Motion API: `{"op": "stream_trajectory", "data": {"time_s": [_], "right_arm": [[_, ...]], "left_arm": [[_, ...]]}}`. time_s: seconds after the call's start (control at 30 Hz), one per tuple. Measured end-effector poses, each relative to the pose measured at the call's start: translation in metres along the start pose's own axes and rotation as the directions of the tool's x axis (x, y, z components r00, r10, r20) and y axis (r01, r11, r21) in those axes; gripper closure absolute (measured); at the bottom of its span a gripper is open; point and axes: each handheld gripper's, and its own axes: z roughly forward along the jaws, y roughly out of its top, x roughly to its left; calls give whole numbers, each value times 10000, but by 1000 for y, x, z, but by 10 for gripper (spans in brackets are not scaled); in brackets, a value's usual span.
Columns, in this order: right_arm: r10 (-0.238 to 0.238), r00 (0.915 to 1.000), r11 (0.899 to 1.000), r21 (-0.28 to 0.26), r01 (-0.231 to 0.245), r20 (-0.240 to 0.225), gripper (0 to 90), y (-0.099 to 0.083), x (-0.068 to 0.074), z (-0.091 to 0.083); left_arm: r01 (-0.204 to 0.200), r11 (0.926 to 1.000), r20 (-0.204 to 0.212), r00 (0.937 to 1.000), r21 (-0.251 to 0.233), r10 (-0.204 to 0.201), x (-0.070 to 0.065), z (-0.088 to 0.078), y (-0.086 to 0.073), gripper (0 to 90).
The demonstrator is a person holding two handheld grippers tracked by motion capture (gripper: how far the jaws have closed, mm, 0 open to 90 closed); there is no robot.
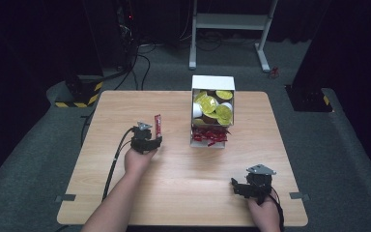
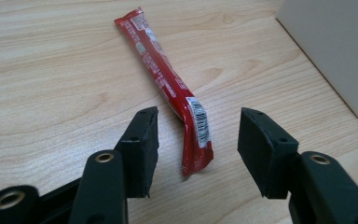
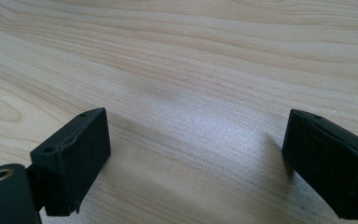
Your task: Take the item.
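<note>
Nearest us, our left claw (image 2: 198, 140) stands spread around the near end of a long red foil sachet (image 2: 170, 84) lying flat on the pale wooden counter (image 2: 51, 70), untouched. A white cardboard box (image 1: 212, 83) of yellow-lidded cups stands nearby. Our right claw (image 3: 196, 158) gapes empty.

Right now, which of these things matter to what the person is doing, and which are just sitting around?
In use:
- red sachet, lying flat between the open jaws of the left hand-held gripper
- white box of sachets and yellow-lidded cups, probably

Lying about:
- right hand-held gripper, open over bare table
- white frame behind
</note>
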Motion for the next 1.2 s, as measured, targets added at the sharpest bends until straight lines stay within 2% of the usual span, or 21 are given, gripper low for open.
{"op": "stream_trajectory", "data": {"time_s": [0.2,0.37,0.4,0.53,0.63,0.77,1.2], "right_arm": [[3,10000,10000,1,-3,1,77,0,0,0],[-28,10000,10000,-5,28,-6,76,0,0,0],[-27,10000,10000,-6,27,1,76,0,0,0],[1,10000,10000,0,-1,-1,77,0,0,0],[22,10000,10000,14,-22,4,77,0,0,0],[-22,10000,10000,-5,22,-7,77,0,0,0],[3,10000,10000,2,-3,2,76,0,0,0]], "left_arm": [[32,9997,209,9998,-256,-27,1,-6,0,457],[183,9990,377,9991,-404,-168,3,-11,-3,490],[178,9989,401,9991,-444,-160,4,-12,-3,505],[28,9977,517,9987,-683,7,4,-19,-5,657],[44,9971,607,9982,-760,3,6,-24,-6,714],[-129,9962,564,9982,-866,178,7,-32,-8,788],[-290,9897,521,9980,-1400,366,17,-71,-19,744]]}}
